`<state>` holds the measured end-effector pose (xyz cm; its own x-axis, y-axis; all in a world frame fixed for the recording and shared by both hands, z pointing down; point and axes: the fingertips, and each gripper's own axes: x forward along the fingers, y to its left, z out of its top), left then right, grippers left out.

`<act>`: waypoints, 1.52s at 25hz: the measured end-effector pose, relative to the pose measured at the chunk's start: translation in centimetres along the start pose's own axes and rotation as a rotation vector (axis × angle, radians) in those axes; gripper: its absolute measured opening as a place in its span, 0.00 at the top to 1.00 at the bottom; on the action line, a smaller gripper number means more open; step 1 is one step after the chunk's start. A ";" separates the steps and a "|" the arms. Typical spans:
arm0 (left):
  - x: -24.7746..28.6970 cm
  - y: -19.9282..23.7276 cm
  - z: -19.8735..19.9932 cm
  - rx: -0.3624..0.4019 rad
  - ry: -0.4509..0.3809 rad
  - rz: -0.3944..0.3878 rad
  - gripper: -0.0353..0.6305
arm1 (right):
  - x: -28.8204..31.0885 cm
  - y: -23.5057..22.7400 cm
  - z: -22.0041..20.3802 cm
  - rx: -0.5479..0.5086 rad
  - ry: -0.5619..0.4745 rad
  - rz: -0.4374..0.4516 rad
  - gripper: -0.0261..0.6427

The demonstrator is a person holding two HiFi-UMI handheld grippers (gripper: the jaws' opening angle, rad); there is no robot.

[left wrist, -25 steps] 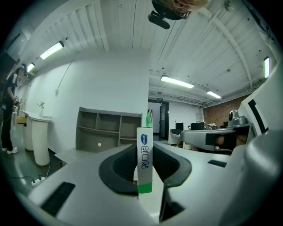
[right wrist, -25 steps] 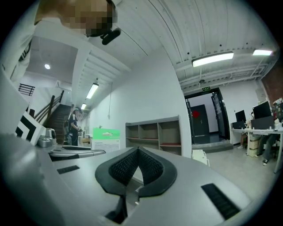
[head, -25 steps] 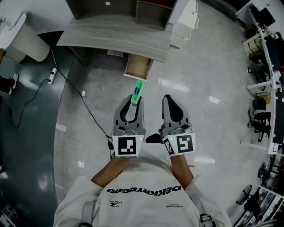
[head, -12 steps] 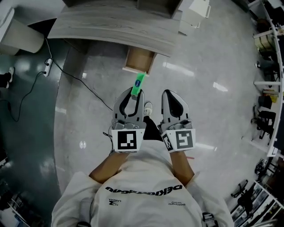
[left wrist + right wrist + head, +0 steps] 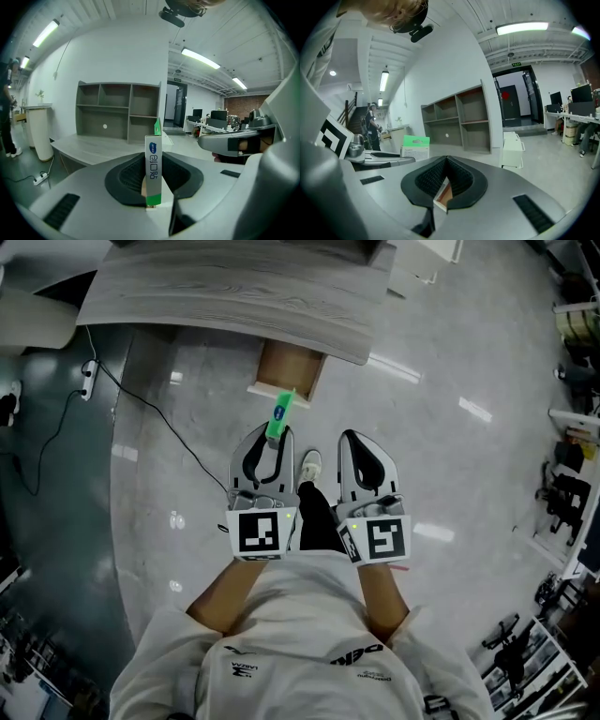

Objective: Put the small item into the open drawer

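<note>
Fingers of the left gripper are clamped on the box, a small white and green carton. It stands upright between the ribbed pads and sticks out past the tips toward 12 o'clock. Fingers of the right gripper are together, with nothing between them. This gripper is at 3 o'clock of the left one, just beside it and parallel to it.

Between the two grippers, low on the floor, the head view shows a white shoe of the person. A black cable runs over the floor at 10 o'clock of the left gripper and goes to a power strip.

At 12 o'clock of the box is the open drawer, brown inside, pulled out from under the desk. In the head view the far end of the box meets the front edge of the drawer, so the box is not inside it. Behind the desk the left gripper view shows a grey shelf against the wall.
</note>
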<state>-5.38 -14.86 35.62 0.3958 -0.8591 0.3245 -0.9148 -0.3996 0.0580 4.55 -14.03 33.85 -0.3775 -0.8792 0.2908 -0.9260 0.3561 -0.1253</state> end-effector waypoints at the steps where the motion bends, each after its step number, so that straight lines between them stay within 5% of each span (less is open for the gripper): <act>1: 0.6 0.0 -0.6 -0.010 0.019 0.007 0.80 | 0.4 -0.4 -0.6 0.003 0.010 0.002 0.92; 8: 5.1 -0.4 -4.3 0.033 0.047 -0.021 0.80 | 3.7 -2.6 -4.0 0.017 0.062 0.005 0.92; 38: 16.7 2.1 -22.5 -0.054 0.301 0.038 0.80 | 7.8 -6.3 -16.5 0.083 0.185 0.017 0.92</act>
<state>-2.48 -22.89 62.40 0.3269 -0.7368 0.5918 -0.9347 -0.3444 0.0875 7.35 -17.93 52.53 -0.3951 -0.7971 0.4566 -0.9186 0.3367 -0.2071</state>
